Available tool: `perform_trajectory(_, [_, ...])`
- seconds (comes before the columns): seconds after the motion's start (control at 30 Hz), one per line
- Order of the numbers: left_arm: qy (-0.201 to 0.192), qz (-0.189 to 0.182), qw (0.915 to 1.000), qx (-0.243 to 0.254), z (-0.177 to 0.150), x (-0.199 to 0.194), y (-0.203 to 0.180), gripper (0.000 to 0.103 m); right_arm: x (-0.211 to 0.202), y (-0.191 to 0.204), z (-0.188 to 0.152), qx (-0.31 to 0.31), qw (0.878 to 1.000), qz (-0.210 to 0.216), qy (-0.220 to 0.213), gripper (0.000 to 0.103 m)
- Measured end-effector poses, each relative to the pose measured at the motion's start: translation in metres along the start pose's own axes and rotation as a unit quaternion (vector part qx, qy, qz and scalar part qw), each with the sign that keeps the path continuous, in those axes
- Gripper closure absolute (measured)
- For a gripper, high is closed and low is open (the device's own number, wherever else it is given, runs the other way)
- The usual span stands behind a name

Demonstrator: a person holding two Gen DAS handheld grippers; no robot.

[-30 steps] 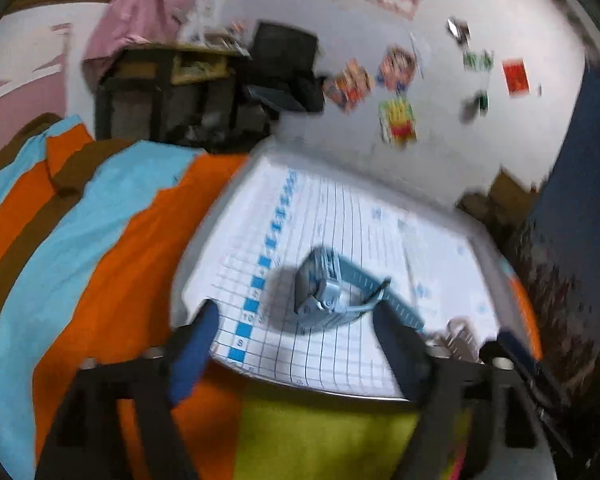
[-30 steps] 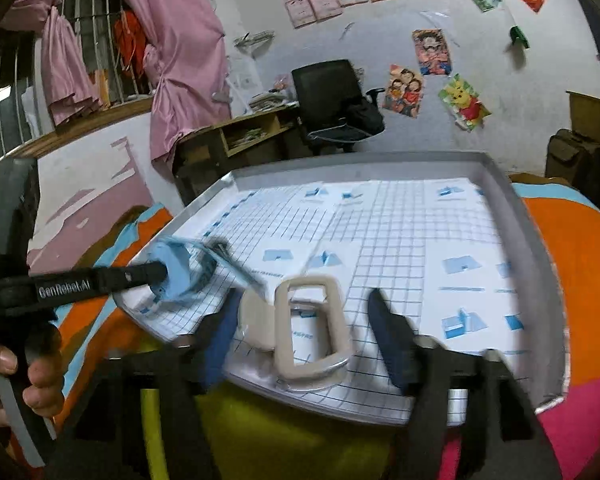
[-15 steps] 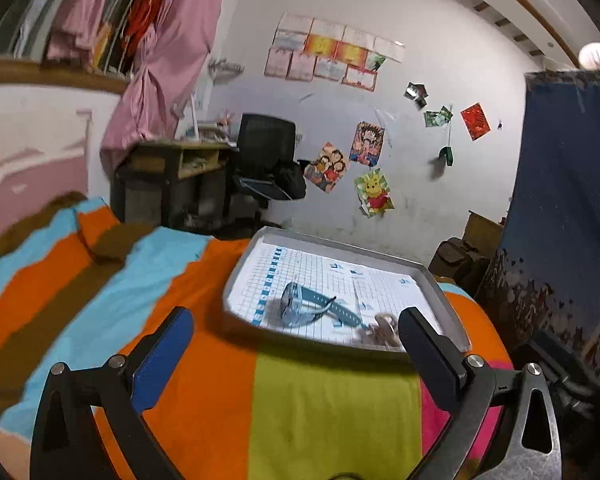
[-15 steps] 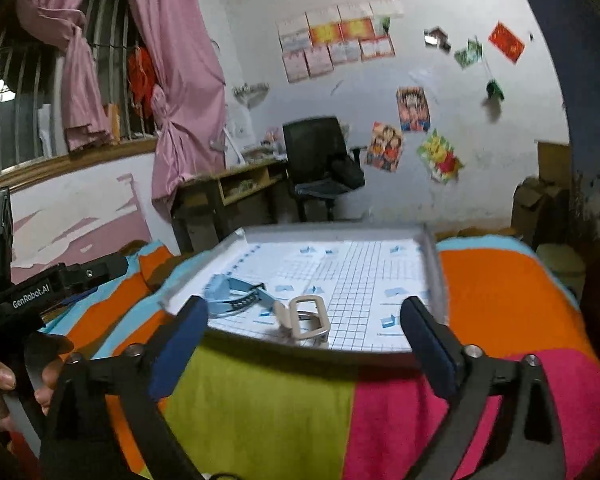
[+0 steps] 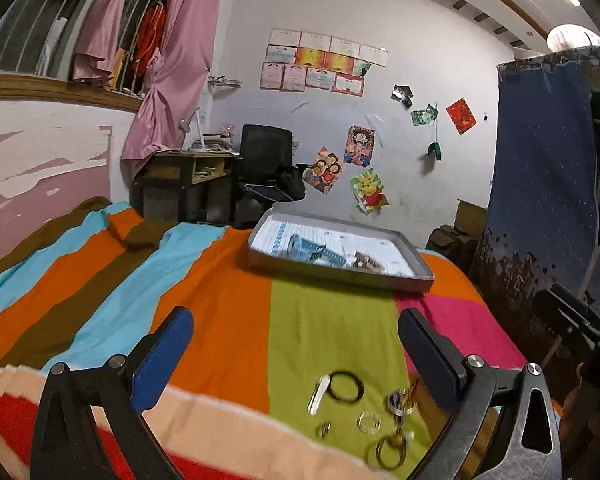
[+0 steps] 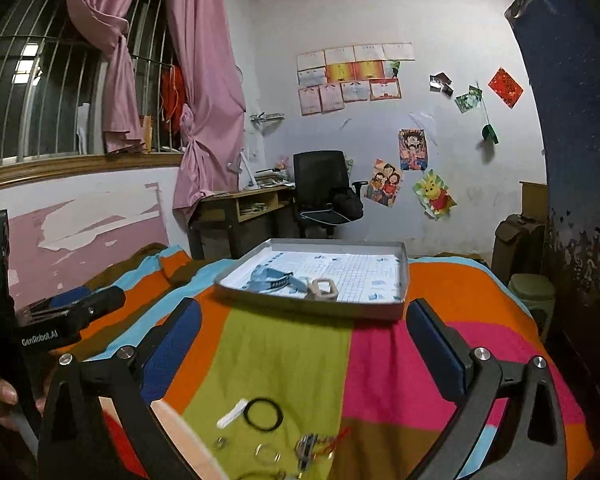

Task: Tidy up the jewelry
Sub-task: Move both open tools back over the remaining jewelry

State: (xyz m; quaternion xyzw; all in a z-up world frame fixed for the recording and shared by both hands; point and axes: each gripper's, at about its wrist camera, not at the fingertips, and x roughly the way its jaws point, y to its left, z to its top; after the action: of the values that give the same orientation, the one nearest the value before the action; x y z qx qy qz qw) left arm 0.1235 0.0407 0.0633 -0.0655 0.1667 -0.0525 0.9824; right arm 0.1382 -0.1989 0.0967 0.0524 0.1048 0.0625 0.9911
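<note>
Both grippers, left (image 5: 296, 354) and right (image 6: 304, 344), gape empty, jaws just widened. The blue watch (image 6: 271, 278) and beige watch (image 6: 322, 289) lie in the grey tray (image 6: 312, 308) at frame centre; small rings (image 6: 262, 413) sit lower centre.

The bedspread (image 6: 284, 360) runs in broad stripes: brown, sky blue, orange, lime green, hot pink, with peach and red nearest. On it sits a grey tray (image 6: 312, 306) lined with white paper (image 6: 360, 272) ruled in a fine grid with small blue squares. In the tray lie a pale blue watch (image 6: 272, 278) and a cream one (image 6: 322, 289). On the green stripe lie a black ring (image 6: 262, 414), a white clip (image 6: 232, 413) and gold-toned rings (image 5: 390, 450). Both grippers are black, their fingers (image 6: 172, 344) padded in blue. The curtains (image 6: 204, 92) are pink, the wall (image 6: 380, 160) white with bright posters, and the chair (image 6: 320, 184) black.
</note>
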Motion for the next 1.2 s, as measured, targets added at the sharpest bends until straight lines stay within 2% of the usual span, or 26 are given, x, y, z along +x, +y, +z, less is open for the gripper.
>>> perform_trajectory(0.3, [0.025,0.021,0.9994,-0.009,-0.045,-0.044,0.012,0.0,-0.053,0.015,-0.035,-0.029,1.0,0.01,0.007,0.002])
perform_trajectory(0.53, [0.057,0.028,0.998,0.0,-0.067,-0.051,0.01,0.0,-0.071,0.02,-0.063,-0.045,0.998,0.016,0.033,0.002])
perform_trajectory(0.8, [0.071,0.029,0.9971,0.004,-0.073,-0.045,0.006,0.0,-0.07,0.014,-0.086,-0.036,0.997,0.019,0.062,0.002])
perform_trajectory(1.2, [0.06,0.035,0.9976,-0.002,-0.057,-0.009,0.005,0.0,-0.048,0.007,-0.076,-0.014,0.999,0.013,0.036,0.002])
